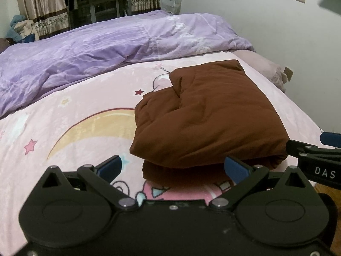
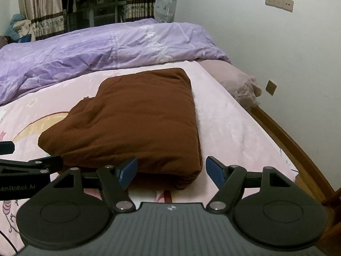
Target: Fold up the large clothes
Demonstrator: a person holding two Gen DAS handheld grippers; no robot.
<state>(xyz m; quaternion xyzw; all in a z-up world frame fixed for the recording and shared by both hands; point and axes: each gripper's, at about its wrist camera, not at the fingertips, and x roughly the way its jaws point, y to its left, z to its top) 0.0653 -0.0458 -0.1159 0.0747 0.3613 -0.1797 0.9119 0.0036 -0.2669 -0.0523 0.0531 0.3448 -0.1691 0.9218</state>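
Note:
A brown padded garment [image 1: 208,115] lies folded into a thick block on the pink bed sheet [image 1: 64,132]; it also shows in the right wrist view [image 2: 132,123]. My left gripper [image 1: 173,167] is open and empty, just in front of the garment's near edge. My right gripper [image 2: 171,169] is open and empty at the garment's near right corner, with its left finger [image 2: 127,170] close against the fold. The right gripper's fingers show at the right edge of the left wrist view [image 1: 309,149]. The left gripper's fingers show at the left edge of the right wrist view [image 2: 32,164].
A crumpled purple duvet [image 1: 96,49] fills the far half of the bed. A mauve pillow [image 2: 230,76] lies at the right by the white wall. The wooden bed frame [image 2: 298,149] runs along the right side. Curtains [image 1: 42,6] hang behind the bed.

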